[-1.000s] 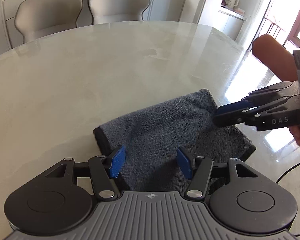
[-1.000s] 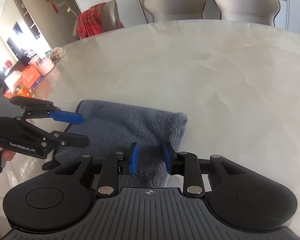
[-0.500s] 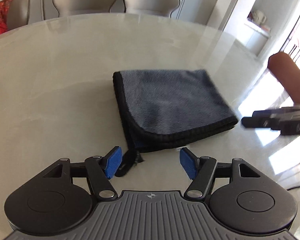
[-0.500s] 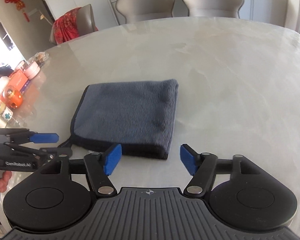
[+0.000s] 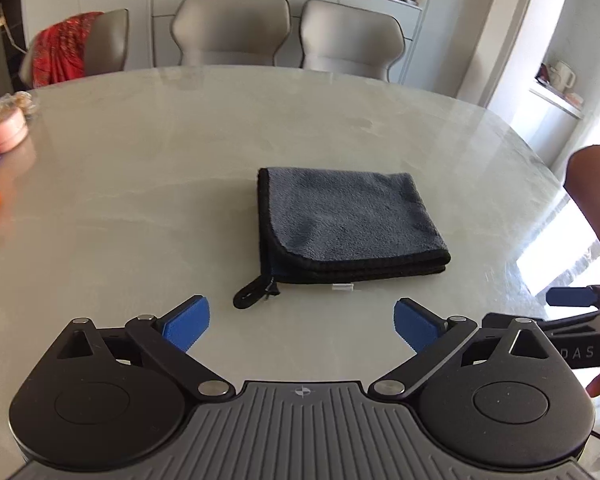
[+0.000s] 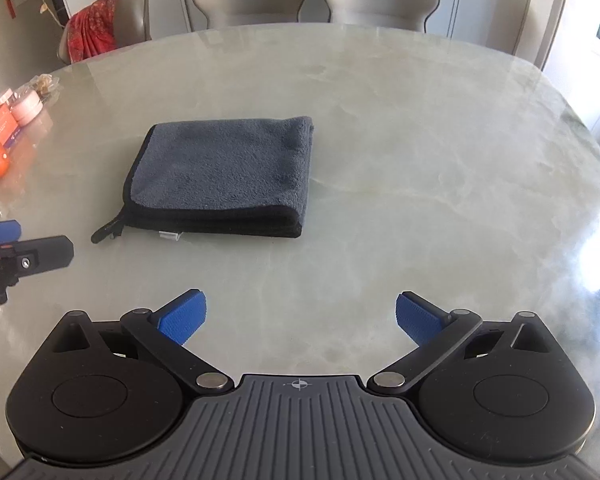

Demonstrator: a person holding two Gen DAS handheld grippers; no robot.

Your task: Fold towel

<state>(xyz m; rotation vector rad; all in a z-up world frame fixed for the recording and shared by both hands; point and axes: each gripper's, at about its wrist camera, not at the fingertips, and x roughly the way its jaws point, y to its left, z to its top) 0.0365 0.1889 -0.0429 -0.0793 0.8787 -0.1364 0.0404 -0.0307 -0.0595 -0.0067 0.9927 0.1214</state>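
Observation:
A grey towel (image 5: 348, 216) with black trim lies folded into a small rectangle on the marble table (image 5: 140, 184); its hanging loop sticks out at the near left corner. It also shows in the right wrist view (image 6: 224, 176). My left gripper (image 5: 302, 322) is open and empty, held back from the towel's near edge. My right gripper (image 6: 300, 318) is open and empty, nearer than the towel and to its right. The right gripper's side shows at the right edge of the left wrist view (image 5: 572, 320). The left gripper's tip shows at the left edge of the right wrist view (image 6: 24, 250).
Small jars and an orange item (image 6: 4, 128) sit at the table's left edge. Two beige chairs (image 5: 288, 32) stand at the far side, and a chair with a red cloth (image 5: 68, 52) at the far left. The table's right edge (image 6: 580, 128) curves round.
Both grippers have let go of the towel, opened wide and pulled back toward me. The towel now lies flat and folded, farther from both.

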